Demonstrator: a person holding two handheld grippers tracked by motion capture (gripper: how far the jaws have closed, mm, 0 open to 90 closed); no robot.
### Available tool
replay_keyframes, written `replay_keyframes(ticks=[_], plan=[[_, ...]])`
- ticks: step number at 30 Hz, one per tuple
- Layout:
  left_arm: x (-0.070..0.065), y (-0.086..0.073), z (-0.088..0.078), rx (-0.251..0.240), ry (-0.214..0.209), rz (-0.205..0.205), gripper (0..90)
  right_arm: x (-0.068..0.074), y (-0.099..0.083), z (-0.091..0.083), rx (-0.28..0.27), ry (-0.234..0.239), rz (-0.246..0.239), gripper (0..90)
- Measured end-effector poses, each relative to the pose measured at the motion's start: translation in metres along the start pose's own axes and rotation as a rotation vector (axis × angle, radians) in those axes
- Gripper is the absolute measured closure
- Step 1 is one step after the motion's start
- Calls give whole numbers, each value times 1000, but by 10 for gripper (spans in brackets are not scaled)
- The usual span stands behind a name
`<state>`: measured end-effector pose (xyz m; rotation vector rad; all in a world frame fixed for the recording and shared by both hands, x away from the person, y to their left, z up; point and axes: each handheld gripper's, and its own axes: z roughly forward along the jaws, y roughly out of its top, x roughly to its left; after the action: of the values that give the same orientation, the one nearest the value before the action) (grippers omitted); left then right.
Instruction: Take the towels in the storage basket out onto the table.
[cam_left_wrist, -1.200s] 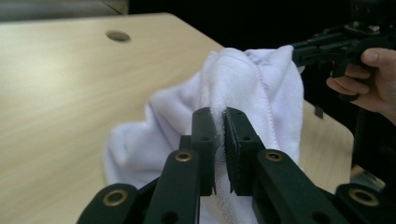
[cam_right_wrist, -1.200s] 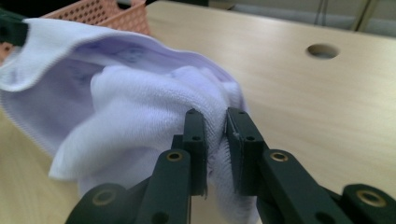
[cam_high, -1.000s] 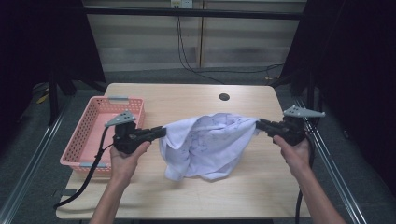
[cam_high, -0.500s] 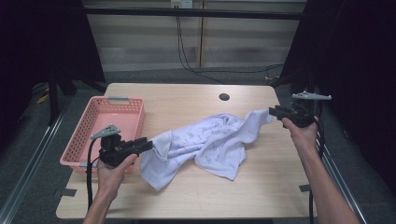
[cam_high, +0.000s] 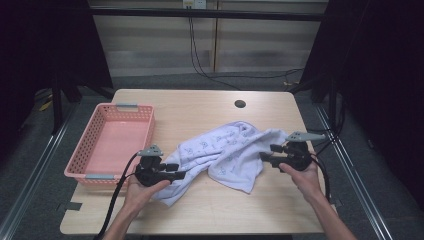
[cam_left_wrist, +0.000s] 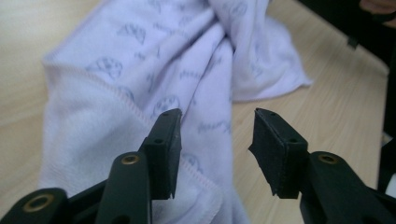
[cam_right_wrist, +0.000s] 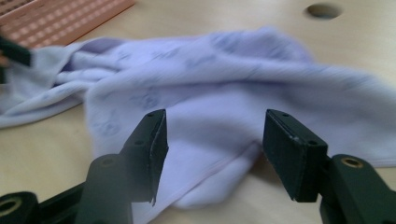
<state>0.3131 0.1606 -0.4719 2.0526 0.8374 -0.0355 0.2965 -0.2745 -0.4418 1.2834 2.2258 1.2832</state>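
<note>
Pale wood table (cam_high: 200, 107), round hole (cam_high: 240, 104) near its far edge, dark floor and black frame around it: that is what we see from the high view.

Item one: a white towel (cam_high: 225, 152) with a faint printed pattern, lying crumpled on the table near its middle. We note that its long axis runs diagonally, from the near left end just by our left gripper up toward the far right end by our right gripper. Folds bunch along the middle; one corner hangs toward the near edge.

Item two: pink basket (cam_high: 87, 150), at the table's left side, well apart from the towel's main bulk.

Item three: left gripper (cam_high: 179, 174), held low at the towel's near left end. Its jaws stand apart, having just been opening; in the left gripper view the towel (cam_left_wrist: 140, 84) lies beneath and beyond them, not pinched.

Item four: right gripper (cam_high: 262, 156), at the towel's right end. Its jaws likewise stand apart, having just been opening; in the right gripper view the towel (cam_right_wrist: 210, 93) lies on the table ahead, unclamped.
</note>
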Motion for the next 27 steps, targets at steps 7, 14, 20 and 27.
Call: replay_keyframes(ticks=[7, 14, 20, 27], plan=[[2, -10, 21, 99, 6, 7, 419, 13, -31, 37, 145, 41, -25, 282], [-9, -12, 28, 142, 21, 75, 733, 14, -37, 48, 161, 9, -42, 242], [-22, -12, 39, 156, -74, 48, 828, 18, -42, 55, 179, -49, -100, 237], [-52, 4, 78, 169, -192, 53, 832, -3, -30, 64, 155, -169, -80, 636]])
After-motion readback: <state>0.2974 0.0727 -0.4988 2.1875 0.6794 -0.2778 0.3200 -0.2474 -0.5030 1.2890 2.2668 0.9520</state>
